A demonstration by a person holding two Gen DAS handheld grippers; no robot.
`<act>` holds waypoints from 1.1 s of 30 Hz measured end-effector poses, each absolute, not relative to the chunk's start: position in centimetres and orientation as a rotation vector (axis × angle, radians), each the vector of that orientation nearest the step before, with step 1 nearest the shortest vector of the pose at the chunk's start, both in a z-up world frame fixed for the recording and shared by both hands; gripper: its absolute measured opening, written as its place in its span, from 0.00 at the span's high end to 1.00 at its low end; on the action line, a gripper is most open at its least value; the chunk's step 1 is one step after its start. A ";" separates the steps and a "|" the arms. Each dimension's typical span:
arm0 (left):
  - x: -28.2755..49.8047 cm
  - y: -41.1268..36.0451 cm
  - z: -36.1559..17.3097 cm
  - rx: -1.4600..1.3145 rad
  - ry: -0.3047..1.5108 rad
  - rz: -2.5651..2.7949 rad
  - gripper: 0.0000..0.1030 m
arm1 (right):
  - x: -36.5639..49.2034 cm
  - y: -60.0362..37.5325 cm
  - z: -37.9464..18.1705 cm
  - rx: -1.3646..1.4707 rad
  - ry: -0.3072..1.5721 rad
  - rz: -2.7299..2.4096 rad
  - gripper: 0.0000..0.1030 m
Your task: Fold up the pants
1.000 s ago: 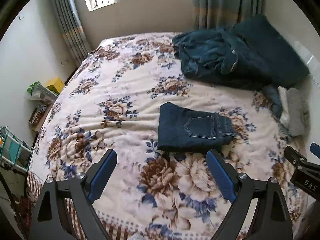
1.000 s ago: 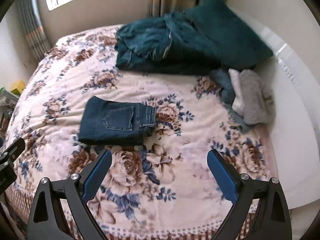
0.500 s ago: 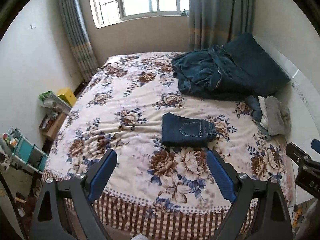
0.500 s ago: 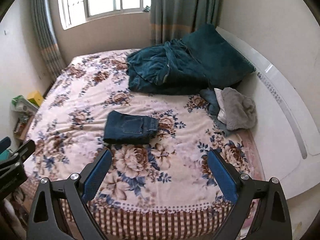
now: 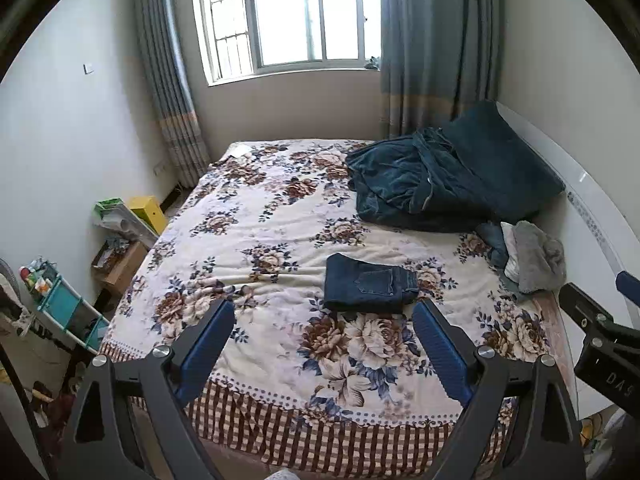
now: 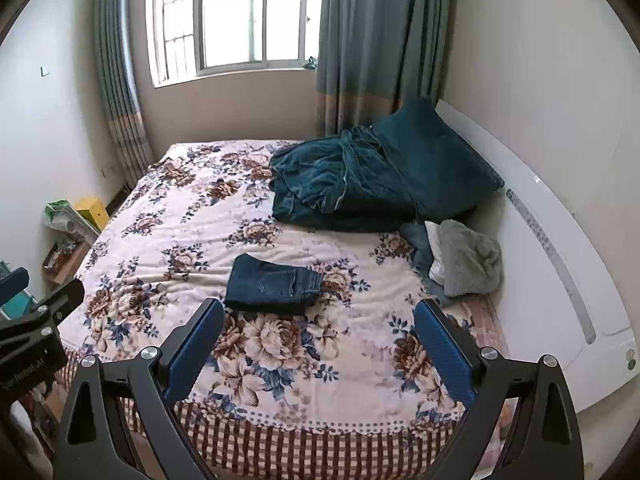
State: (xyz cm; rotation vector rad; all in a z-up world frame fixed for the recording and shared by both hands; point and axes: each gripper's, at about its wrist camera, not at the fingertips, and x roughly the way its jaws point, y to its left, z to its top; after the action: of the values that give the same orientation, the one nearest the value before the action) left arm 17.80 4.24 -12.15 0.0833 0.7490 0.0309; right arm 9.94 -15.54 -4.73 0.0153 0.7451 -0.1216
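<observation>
Both my grippers, left (image 5: 323,320) and right (image 6: 319,318), pulled back, wide and empty; folded pants (image 5: 368,283) at twelve o'clock.

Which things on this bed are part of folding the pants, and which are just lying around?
Part of the job:
- folded jeans on the bedspread
- left tongs, open and empty
- right tongs, open and empty

Just lying around:
- teal blanket heap
- teal pillow
- grey towel bundle
- yellow box

Folded jeans (image 6: 273,285) on floral bedspread (image 6: 168,240)
</observation>
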 end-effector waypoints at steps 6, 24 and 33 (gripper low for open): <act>17.3 3.9 -11.8 0.073 0.738 0.060 0.11 | 9.6 -15.9 -4.1 0.017 0.742 -0.098 0.05; 20.4 2.1 -13.1 0.092 0.685 0.118 0.00 | 14.5 -18.5 -7.9 0.047 0.751 -0.142 0.01; 22.5 1.5 -14.7 0.114 0.703 0.119 0.00 | 17.5 -18.8 -10.1 0.040 0.763 -0.164 0.01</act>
State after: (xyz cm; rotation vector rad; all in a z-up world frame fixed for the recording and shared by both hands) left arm 22.54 1.52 -14.72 0.1136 0.7033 0.1188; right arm 17.49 -18.84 -10.05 0.0398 0.7635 -0.1640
